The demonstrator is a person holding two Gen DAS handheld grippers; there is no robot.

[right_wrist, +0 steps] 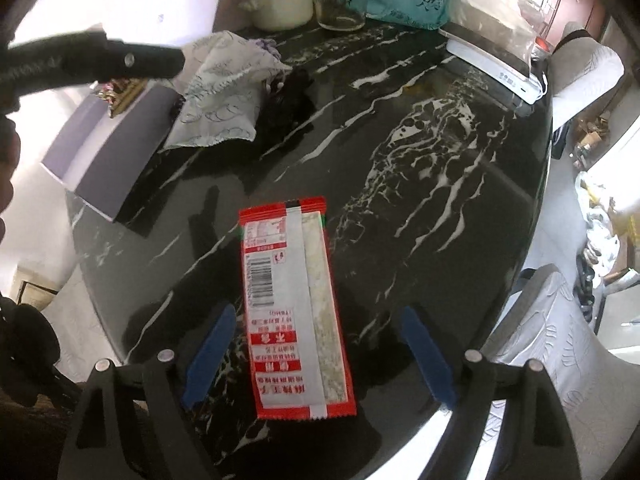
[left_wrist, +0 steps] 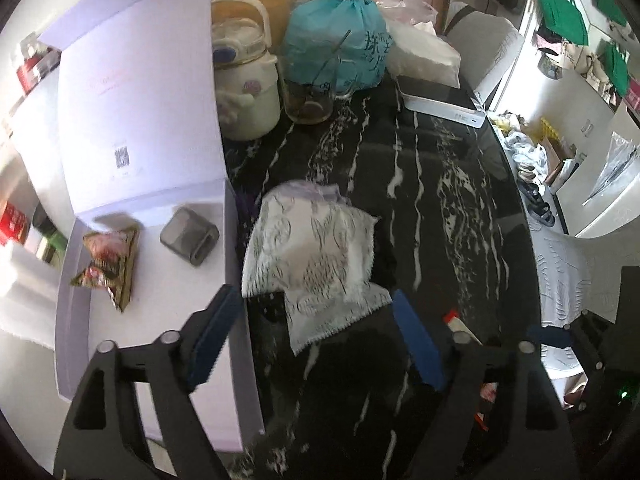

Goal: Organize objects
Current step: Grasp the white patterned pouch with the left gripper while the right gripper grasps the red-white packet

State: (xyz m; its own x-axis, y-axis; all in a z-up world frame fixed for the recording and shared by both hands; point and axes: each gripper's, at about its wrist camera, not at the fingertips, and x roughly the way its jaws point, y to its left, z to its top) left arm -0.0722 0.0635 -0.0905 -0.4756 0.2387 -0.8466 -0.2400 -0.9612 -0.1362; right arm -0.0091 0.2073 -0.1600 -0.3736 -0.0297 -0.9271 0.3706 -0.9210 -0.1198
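The table [right_wrist: 400, 128] is made of glossy black stone with white veins, and its edge is rounded. In the right wrist view, a long flat snack packet [right_wrist: 294, 312] is seen lying on it, red at the borders and silver-white in the middle, with a barcode printed on the shiny foil. The right gripper [right_wrist: 318, 354] is held above the near end of this packet with its jaws spread wide; the blue ribbed pads [right_wrist: 210, 356] stand on both sides of the packet and are not pressed on it.

In the left wrist view, the left gripper [left_wrist: 316, 338] is also wide open, and nothing is gripped. Between and beyond its pads [left_wrist: 214, 334] a soft white cloth [left_wrist: 312, 252] with a thin line pattern and a zigzag edge is seen, crumpled on the table. To the left, a shallow box [left_wrist: 232, 216] of pale lilac cardboard is placed with its lid raised. Inside it a small triangular snack bag [left_wrist: 110, 264] of crinkled foil and a grey rounded case [left_wrist: 189, 236] are lying, near each other but apart. At the far side of the table a cream jug [left_wrist: 246, 80], a glass cup [left_wrist: 310, 96] and a tied blue plastic bag [left_wrist: 336, 40] are standing close together.
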